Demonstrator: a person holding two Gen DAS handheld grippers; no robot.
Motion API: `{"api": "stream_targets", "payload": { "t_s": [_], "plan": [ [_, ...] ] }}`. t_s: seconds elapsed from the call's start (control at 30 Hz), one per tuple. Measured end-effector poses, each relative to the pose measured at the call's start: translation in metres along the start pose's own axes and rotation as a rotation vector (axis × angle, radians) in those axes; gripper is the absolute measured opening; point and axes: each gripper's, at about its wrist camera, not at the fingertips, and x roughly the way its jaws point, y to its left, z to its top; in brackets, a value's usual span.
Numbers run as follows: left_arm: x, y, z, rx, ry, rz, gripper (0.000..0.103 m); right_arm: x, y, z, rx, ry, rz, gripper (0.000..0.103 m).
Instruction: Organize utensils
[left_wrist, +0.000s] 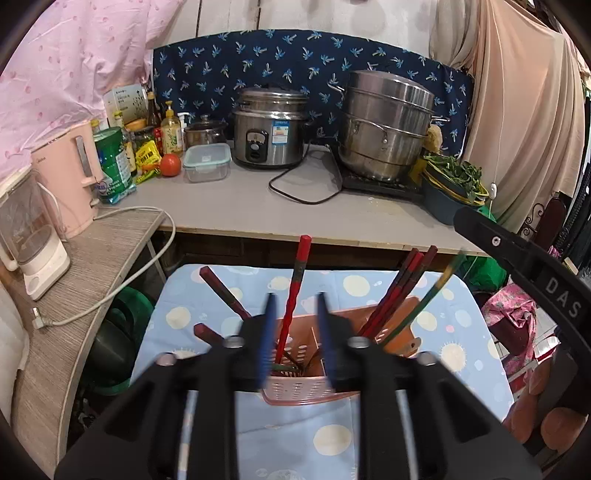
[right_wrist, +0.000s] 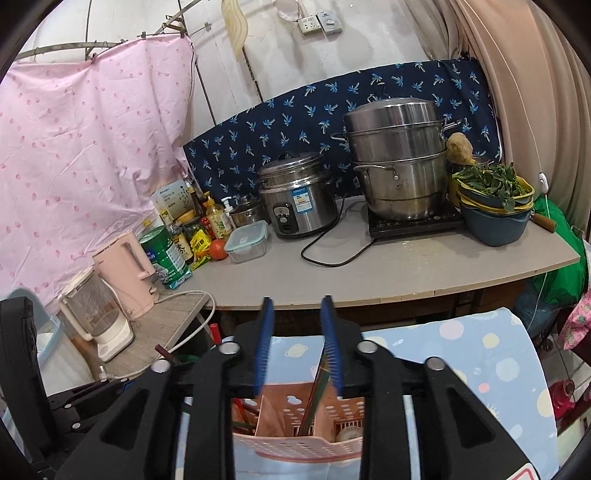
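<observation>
The pink holder (left_wrist: 306, 384) stands on a dotted cloth (left_wrist: 332, 435) below the counter (left_wrist: 295, 210). Left claw (left_wrist: 296, 325) is apart, with one red chopstick (left_wrist: 295, 288) standing nearly upright between its fingers, not touched. Three dark red chopsticks (left_wrist: 402, 291) and one green chopstick (left_wrist: 428, 295) lean up-right. Right claw (right_wrist: 297, 339) is apart above the holder.

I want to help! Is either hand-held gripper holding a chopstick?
No. The left hand-held gripper and right one are open; a chopstick stands loose in the holder.
</observation>
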Motion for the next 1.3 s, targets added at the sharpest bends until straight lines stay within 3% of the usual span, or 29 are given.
{"api": "stream_targets", "payload": {
  "t_s": [0.07, 0.3, 0.47, 0.57, 0.8, 1.3],
  "plan": [
    [-0.006, -0.001, 0.0, 0.001, -0.023, 0.012, 0.041, -0.005, 0.001, 0.0, 0.0, -0.001, 0.006, 0.032],
    [-0.023, -0.003, -0.001, 0.013, -0.043, 0.038, 0.044, -0.027, 0.01, -0.005, -0.036, 0.013, 0.014, 0.04],
    [-0.042, -0.003, -0.012, 0.015, -0.053, 0.062, 0.054, -0.048, 0.02, -0.017, -0.079, 0.022, -0.011, 0.06],
    [-0.054, -0.005, -0.019, 0.023, -0.06, 0.086, 0.058, -0.062, 0.024, -0.027, -0.098, 0.028, -0.032, 0.064],
    [-0.078, -0.007, -0.047, 0.03, -0.061, 0.122, 0.061, -0.088, 0.022, -0.056, -0.104, 0.071, -0.081, 0.067],
    [-0.115, -0.003, -0.107, 0.014, -0.046, 0.183, 0.08, -0.134, 0.022, -0.119, -0.127, 0.148, -0.127, 0.082]
  ]
}}
